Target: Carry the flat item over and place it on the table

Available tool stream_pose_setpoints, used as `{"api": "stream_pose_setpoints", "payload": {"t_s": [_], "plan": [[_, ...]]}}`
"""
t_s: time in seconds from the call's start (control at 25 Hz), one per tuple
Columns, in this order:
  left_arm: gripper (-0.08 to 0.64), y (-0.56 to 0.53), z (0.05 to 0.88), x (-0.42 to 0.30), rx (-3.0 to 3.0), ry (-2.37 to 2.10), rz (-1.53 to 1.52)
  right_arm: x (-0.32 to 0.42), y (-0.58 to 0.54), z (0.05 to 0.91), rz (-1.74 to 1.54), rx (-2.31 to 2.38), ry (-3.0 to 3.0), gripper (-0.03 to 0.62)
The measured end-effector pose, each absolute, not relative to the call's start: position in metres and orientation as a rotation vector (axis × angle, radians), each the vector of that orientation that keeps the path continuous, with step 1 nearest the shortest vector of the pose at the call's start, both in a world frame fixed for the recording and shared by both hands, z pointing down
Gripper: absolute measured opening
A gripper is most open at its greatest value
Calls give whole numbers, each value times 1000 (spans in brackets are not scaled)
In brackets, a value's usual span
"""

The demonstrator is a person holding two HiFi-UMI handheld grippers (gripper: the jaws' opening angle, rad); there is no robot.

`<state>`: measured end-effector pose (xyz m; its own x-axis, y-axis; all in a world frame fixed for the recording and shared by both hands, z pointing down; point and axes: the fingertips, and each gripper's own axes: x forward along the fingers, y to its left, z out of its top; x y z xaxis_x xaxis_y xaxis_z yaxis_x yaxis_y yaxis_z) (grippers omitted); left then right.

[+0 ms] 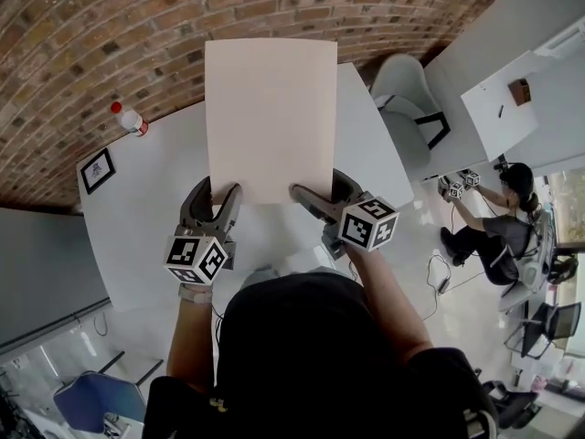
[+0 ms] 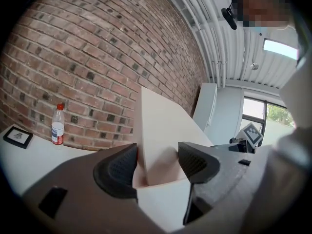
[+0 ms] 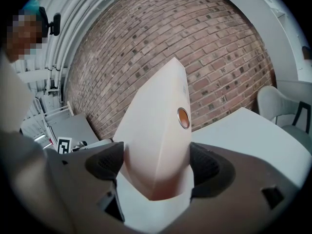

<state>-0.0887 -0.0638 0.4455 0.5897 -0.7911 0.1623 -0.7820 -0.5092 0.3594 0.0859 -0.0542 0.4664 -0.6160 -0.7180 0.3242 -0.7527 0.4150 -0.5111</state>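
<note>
Cream flat item (image 1: 271, 117): held in the air over the middle of the desk (image 1: 155, 218), with its near edge level with the desk's near edge
Left gripper (image 1: 219, 195): closed on the item's near left corner, the item pinched between its dark ribbed pads
Right gripper (image 1: 322, 190): closed on the item's near right corner, and the item bows a little between its pads
Step in hand: judged to be the last of the carry, with the lowering onto the desk not yet done
Doing it well: bring both grippers down together and level so the item does not twist or buckle, let the far edge meet the desk first, lay the rest flat, and open both grippers only once the desk bears it
Risk: if one gripper lets go early, the item would likely swing from the other corner
Look of the item: plain, matt, rectangular and thin; it seems stiff like card yet flexes at the grip, and the right gripper view shows one small round orange mark on it
Bottle (image 1: 129, 117): clear with a red cap, upright at the desk's far left edge
Small framed picture (image 1: 98, 170): lying on the desk's left side
</note>
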Motion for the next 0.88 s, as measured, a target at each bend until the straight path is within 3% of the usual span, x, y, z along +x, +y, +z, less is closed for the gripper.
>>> {"api": "stream_pose_setpoints", "payload": {"t_s": [0.4,0.88], "plan": [[260,-102,482,-140,2322,-1264,12,35,-95,499,1082,1281,-2523,431],[261,-124,527,-145,2147,-1337,27,31,-132,545,1219,1096,-2434,431]]}}
